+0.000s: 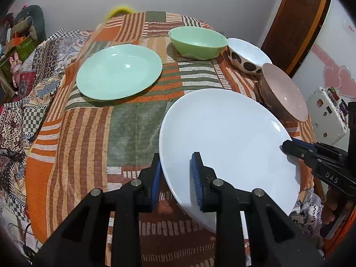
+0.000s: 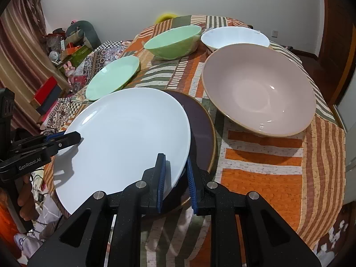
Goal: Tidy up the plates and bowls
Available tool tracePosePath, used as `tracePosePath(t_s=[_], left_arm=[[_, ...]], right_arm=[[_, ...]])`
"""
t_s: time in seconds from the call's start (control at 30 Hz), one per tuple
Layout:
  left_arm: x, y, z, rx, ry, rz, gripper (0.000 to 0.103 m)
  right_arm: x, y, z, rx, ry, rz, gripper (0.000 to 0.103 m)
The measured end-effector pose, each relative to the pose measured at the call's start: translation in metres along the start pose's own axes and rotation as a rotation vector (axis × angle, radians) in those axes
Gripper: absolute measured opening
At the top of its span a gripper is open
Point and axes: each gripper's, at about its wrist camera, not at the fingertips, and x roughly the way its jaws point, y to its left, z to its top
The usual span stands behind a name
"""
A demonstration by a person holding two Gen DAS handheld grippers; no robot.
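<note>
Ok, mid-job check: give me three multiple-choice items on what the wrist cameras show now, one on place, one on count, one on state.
1. What lies under the white plate?
A. a dark purple plate
B. a green bowl
C. bare cloth only

2. How many bowls are on the table?
A. one
B. three
C. five

3. The white plate is:
A. gripped at both edges
B. lying free
C. stacked in a bowl

Answers:
1 A, the dark purple plate shows beneath its right edge.
2 B, green bowl, spotted white bowl, pink bowl.
3 A, left gripper and right gripper each clamp its rim.

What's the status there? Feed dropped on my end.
Left hand-held gripper and right hand-held gripper both shut on white plate, opposite rims. Plate over dark plate. Pink bowl close beside; nothing blocking.
</note>
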Motion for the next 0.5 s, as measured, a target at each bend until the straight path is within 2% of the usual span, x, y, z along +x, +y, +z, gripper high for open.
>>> tracePosePath(t_s=[0.5], left_arm=[[0.023, -0.008, 0.008, 0.02, 0.012, -0.006, 0.026]], right_arm=[[0.002, -0.008, 0.001, 0.04, -0.004, -0.037, 0.017]])
